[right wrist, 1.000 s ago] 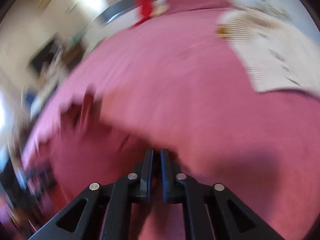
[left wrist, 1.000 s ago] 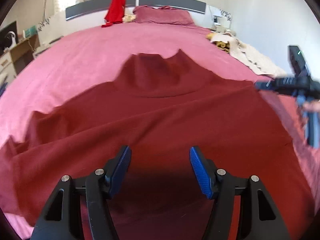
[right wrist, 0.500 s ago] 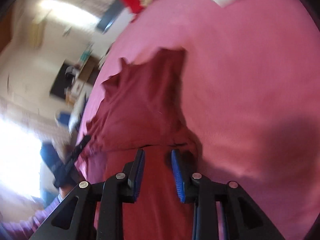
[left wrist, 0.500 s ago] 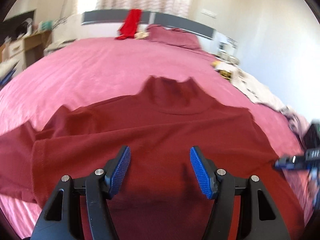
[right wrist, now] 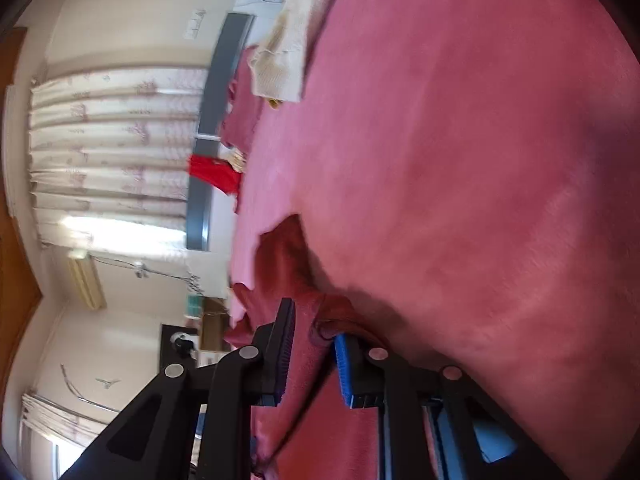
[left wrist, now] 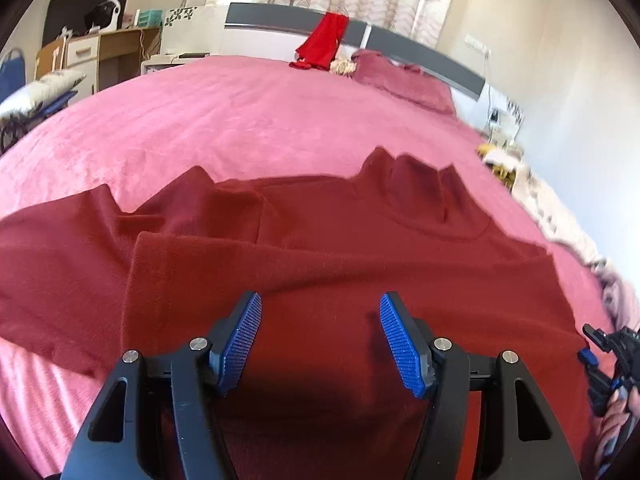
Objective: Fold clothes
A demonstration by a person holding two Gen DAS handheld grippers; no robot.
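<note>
A dark red turtleneck sweater (left wrist: 320, 248) lies spread on the pink bed (left wrist: 240, 120), collar toward the headboard, its left sleeve folded across the cover. My left gripper (left wrist: 320, 320) hovers open over the sweater's lower body, nothing between its blue pads. My right gripper (right wrist: 314, 328) is rolled onto its side at the sweater's right edge (right wrist: 288, 256). Its jaws are closing with the hem between them, and a gap still shows. It also appears at the far right of the left wrist view (left wrist: 600, 356), held by a hand.
A bright red garment (left wrist: 324, 44) hangs over the grey headboard beside a maroon pillow (left wrist: 400, 80). A cream knit (left wrist: 536, 196) lies along the bed's right side. A desk and drawers (left wrist: 100, 52) stand at the far left.
The right gripper rolled sideways, came down to the sweater's right edge, opened and then narrowed around the hem. The left gripper drifted sideways and rolled a little, still open.
</note>
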